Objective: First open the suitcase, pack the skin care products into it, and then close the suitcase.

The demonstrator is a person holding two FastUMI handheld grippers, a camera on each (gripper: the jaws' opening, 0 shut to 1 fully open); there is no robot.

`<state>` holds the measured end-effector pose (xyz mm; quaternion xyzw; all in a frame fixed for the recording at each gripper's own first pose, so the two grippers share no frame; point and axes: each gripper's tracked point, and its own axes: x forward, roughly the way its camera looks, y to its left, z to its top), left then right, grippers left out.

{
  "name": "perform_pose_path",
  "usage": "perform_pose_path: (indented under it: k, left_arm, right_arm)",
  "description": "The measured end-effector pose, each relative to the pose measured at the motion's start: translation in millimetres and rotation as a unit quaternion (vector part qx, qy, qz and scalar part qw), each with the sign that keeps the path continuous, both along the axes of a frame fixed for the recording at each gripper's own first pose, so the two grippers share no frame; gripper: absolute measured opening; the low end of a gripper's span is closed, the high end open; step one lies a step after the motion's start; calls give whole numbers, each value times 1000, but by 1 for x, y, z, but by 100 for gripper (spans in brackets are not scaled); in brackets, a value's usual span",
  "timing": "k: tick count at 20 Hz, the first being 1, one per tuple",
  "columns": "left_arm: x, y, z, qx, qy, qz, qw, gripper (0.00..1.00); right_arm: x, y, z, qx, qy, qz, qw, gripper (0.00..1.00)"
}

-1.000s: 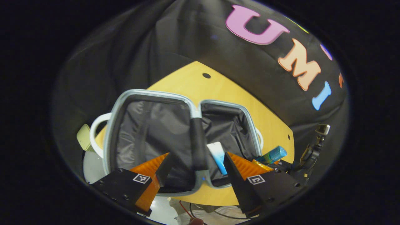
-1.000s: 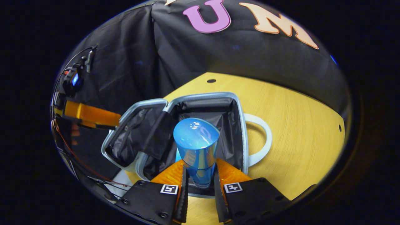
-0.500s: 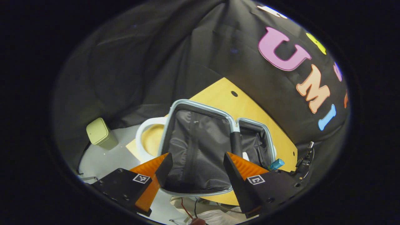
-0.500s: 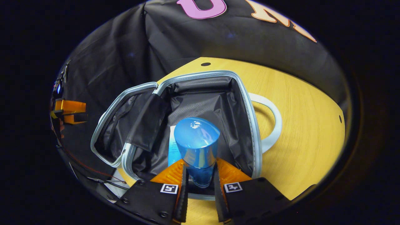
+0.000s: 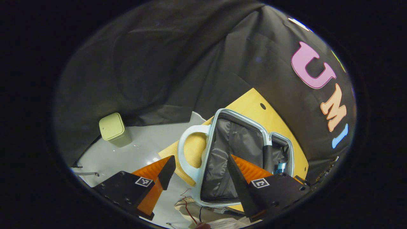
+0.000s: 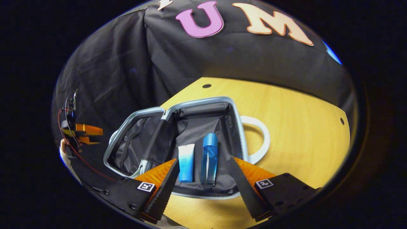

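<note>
Right claw (image 6: 202, 184): yours gapes wide, empty.
Left claw (image 5: 200, 173): wide, empty.
Suitcase (image 6: 203, 106): blue bottle (image 6: 209, 159) and tube (image 6: 185, 162) inside; near rim hidden.

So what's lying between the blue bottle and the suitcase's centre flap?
In the right gripper view, a white-and-blue tube lies between the blue bottle and the centre flap.
</note>
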<state>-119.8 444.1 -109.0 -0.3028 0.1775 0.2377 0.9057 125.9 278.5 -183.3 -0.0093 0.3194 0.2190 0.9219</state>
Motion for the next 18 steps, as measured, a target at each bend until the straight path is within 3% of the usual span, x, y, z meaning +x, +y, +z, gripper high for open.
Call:
perform_pose_path:
  k: [5,9,10,11,14,15,16,17,18]
  left_arm:
    - [7,28,-23,-28,13,15,999,96]
    - [17,39,-38,-54,11,9,998,94]
    - [19,41,-42,-60,11,5,998,90]
    - [24,43,-45,-66,7,1,998,93]
    - [30,46,-53,-77,4,-9,997,78]
    - [31,48,-58,-78,7,-10,997,82]
    - [30,50,-61,-80,11,-9,997,78]
    - [30,50,-63,-82,13,-10,997,66]
    - [31,48,-64,-83,12,-13,996,61]
  right_arm:
    - [4,-58,53,40,-43,-84,995,98]
    - [4,-138,89,12,-92,-166,982,98]
    - [3,-156,95,7,-98,-184,978,98]
    - [1,-174,101,4,-104,-202,974,98]
    - [-8,-221,121,-6,-128,-250,960,94]
    - [-13,-234,127,-11,-135,-262,955,94]
    - [-18,-245,130,-17,-139,-273,952,94]
    - [-22,-256,132,-23,-142,-281,949,98]
    - [-26,-264,134,-28,-143,-288,947,98]
